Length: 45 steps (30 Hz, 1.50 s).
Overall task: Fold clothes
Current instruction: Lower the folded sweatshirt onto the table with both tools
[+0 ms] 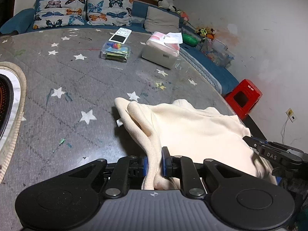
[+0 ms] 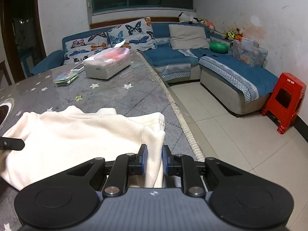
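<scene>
At the bottom centre, a fold of the cream garment (image 1: pixel 192 130) is pinched by the closed left gripper (image 1: pixel 154 162); its opposite edge is clamped by the right gripper (image 2: pixel 154 159); the cloth is spread crosswise between them on the table (image 1: pixel 67 77).

Ahead of the gripper on the star-patterned worktop (image 1: pixel 63 77) sit a tissue box (image 1: pixel 160 51), a clear plastic case (image 1: pixel 116 51) and a remote (image 1: pixel 120 35); farther right stands a red stool (image 1: pixel 243 98).
</scene>
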Available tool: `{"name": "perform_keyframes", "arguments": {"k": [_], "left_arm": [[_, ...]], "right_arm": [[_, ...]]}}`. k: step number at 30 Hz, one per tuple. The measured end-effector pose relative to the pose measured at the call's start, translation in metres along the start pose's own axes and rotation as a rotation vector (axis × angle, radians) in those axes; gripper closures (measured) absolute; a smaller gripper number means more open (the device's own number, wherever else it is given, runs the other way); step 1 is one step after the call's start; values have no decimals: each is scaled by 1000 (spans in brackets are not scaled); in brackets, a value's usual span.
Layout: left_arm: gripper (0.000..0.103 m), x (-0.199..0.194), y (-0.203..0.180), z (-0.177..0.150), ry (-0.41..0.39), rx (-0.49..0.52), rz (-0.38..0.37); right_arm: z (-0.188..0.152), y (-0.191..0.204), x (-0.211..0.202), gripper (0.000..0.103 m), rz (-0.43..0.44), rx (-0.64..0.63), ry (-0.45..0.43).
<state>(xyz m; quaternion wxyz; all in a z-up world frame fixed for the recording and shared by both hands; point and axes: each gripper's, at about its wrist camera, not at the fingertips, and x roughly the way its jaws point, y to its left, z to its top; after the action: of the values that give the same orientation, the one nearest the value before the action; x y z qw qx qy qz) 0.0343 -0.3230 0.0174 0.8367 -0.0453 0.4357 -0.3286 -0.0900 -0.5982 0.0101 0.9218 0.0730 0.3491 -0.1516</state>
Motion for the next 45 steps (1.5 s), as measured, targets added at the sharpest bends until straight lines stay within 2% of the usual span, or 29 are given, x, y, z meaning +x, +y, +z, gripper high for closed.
{"name": "perform_keyframes", "arguments": {"k": [5,9,12,18,24,26,34,39,45], "left_arm": [[80,-1,3,0,2,-1,5],[78,-4,6,0,0,0,12],[72,-5,4,-2,-9,18,28],[69,-7,5,-4,-21,30,47],[67,-8,7,-6,-35,58,68],[63,-9,7,-6,-40,67,75],[63,-8,6,-6,-39,70,83],[63,-7,5,-5,-36,77,88],[62,-7,5,-4,-31,90,92]], "right_arm": [[0,-4,-10,87,-16,9,-23],[-5,-2,-31,87,8,9,-61],[-11,3,-46,87,32,-7,-84],[-30,14,-54,87,73,-19,-83],[-46,10,-47,88,68,5,-66],[-43,11,-48,88,67,1,-57],[-12,20,-45,88,97,-29,-62],[11,32,-25,87,113,-41,-63],[24,48,8,87,113,-51,-20]]}}
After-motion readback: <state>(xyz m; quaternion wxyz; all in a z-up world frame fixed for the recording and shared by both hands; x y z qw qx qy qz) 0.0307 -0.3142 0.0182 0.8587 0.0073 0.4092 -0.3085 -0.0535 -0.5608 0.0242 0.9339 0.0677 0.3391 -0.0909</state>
